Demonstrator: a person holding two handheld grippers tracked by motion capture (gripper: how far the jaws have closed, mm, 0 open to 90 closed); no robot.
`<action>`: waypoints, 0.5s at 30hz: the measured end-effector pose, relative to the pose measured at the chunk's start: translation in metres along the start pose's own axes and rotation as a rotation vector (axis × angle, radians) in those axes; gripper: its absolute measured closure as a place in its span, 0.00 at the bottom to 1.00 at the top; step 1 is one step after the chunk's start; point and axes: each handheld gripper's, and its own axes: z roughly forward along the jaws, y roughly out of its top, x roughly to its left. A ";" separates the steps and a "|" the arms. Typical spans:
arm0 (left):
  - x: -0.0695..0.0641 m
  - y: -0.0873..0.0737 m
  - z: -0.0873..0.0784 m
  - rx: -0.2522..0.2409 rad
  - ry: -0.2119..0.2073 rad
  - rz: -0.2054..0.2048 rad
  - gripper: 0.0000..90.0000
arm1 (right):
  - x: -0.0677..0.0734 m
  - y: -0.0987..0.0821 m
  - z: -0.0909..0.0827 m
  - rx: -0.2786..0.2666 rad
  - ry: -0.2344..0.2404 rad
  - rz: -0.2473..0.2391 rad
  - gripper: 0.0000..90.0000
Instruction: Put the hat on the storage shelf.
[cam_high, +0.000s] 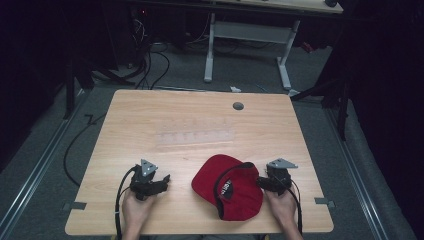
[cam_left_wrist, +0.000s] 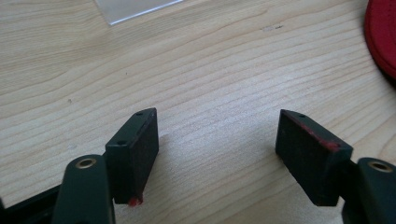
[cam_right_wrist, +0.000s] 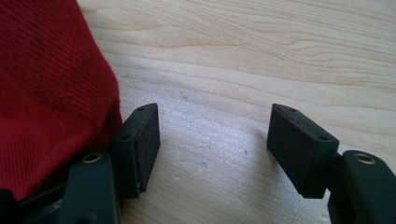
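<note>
Red fabric baseball cap (cam_high: 227, 186) lying upside down near table's (cam_high: 150, 120) front edge, right of centre. Right tongs (cam_high: 261, 182) released, spread wide, nothing btwn, just beside cap's right side. Left tongs (cam_high: 166, 178) released too, over bare wood w/ cap apart.

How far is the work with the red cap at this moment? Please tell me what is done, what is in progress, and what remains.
Done: nothing visible yet. The red cap lies on the table, gripped by neither side. In hand: the right gripper sits at the cap's edge, jaws open with bare wood between them; the left gripper waits apart from the cap, also open. Left: closing on the cap and moving it, likely everything.
</note>
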 end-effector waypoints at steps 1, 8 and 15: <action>0.000 0.000 0.000 0.002 -0.001 0.000 0.33 | 0.000 0.000 0.000 0.000 0.000 0.000 0.39; 0.000 0.000 0.000 0.002 -0.002 -0.002 0.32 | 0.000 0.000 0.000 0.001 -0.001 0.003 0.39; 0.000 0.000 0.000 0.002 0.000 -0.002 0.32 | -0.003 0.000 0.000 -0.002 -0.042 0.047 0.41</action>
